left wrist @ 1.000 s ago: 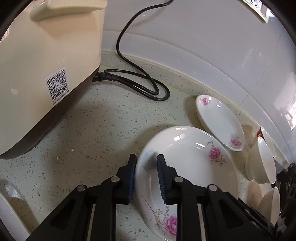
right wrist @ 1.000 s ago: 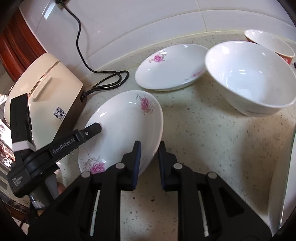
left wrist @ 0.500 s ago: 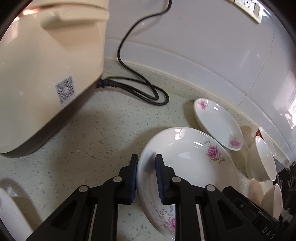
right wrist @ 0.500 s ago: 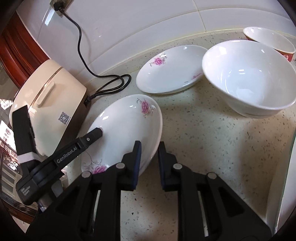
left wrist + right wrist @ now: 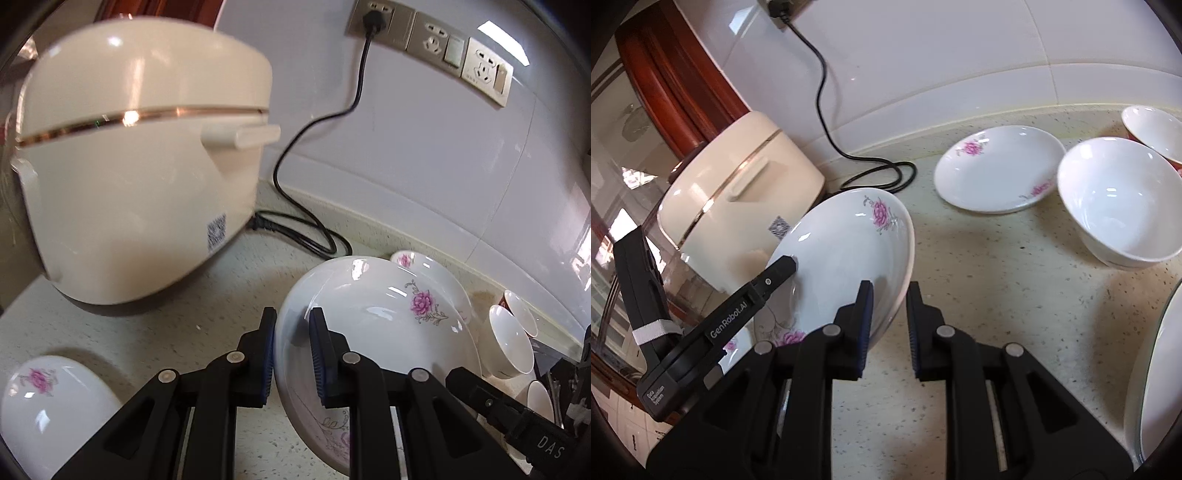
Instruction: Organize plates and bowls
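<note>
Left gripper (image 5: 291, 341) and right gripper (image 5: 888, 314) both clamp floral plate (image 5: 846, 258) rim, tilted off counter; uneven lift risks slip, breakage

Open counter (image 5: 979, 266) lay between the held plate (image 5: 846, 258) and the large bowl (image 5: 1119, 199), wide enough to pass. The rice cooker (image 5: 140, 166) blocked the left side; its coiled cord (image 5: 306, 236) and a second plate (image 5: 997, 173) crowded the wall edge.
</note>
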Demonstrator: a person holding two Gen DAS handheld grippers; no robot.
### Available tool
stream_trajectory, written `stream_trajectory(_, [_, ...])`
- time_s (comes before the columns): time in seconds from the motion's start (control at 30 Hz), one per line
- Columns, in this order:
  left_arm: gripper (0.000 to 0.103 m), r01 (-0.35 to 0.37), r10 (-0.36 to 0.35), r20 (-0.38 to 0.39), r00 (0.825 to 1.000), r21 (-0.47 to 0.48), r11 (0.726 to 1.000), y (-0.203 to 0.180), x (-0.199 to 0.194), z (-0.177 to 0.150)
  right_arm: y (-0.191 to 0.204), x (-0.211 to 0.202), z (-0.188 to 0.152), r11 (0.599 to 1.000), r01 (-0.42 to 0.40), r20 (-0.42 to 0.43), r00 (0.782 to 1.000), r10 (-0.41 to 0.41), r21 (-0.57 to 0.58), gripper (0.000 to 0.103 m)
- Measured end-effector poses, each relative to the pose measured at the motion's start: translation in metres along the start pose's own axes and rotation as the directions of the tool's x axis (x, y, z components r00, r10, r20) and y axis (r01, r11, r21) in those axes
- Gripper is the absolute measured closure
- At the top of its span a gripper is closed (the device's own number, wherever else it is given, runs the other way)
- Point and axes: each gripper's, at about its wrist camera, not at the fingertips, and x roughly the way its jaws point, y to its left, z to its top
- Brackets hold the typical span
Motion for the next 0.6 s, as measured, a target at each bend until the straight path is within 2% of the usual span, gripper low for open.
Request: stream_trajectory(0.6, [0.084,-0.074,0.076,0.049,0.996,-0.041,0.996,0.036,-0.055,-0.01,0.039,-0.006,-0.01,0.988,-0.125,0.01,0.992,0.127,-0.094,0.082])
